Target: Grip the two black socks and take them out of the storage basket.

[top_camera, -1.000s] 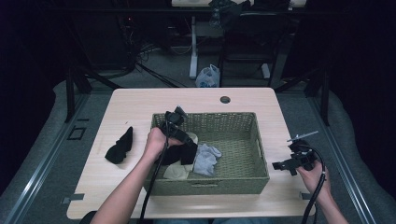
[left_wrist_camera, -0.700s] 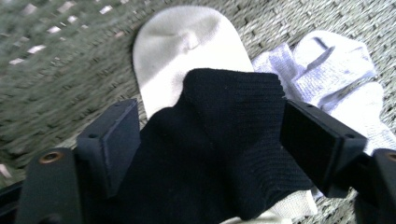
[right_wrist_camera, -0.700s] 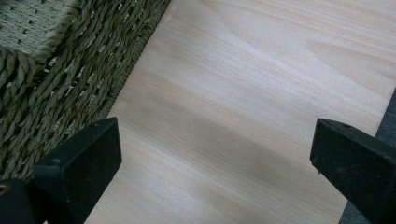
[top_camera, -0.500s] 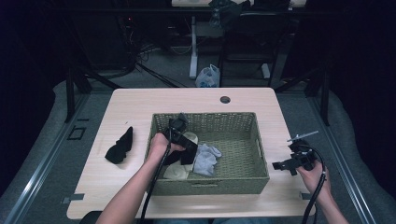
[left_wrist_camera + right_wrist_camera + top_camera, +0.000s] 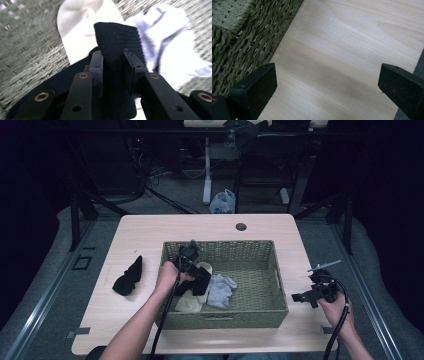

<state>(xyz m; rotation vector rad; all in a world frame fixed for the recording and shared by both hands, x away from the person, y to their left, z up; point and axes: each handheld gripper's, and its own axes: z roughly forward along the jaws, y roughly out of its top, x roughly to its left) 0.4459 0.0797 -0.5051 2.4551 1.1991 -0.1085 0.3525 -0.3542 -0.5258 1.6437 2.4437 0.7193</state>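
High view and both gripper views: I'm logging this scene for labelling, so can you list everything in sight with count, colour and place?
Table: one, light wood, centre of the high view.
Basket: one, green woven, middle of the table.
Black sock in the basket: one, between the left gripper's jaws.
Cream sock: one, near-left of the basket.
White-grey sock: one, beside the cream sock in the basket.
Black sock on the table: one, left of the basket.
Plastic bag: one, white-blue, on the floor beyond the table.
Left gripper: black, over the basket, shut on the black sock.
Right gripper: black, open, above the table right of the basket.
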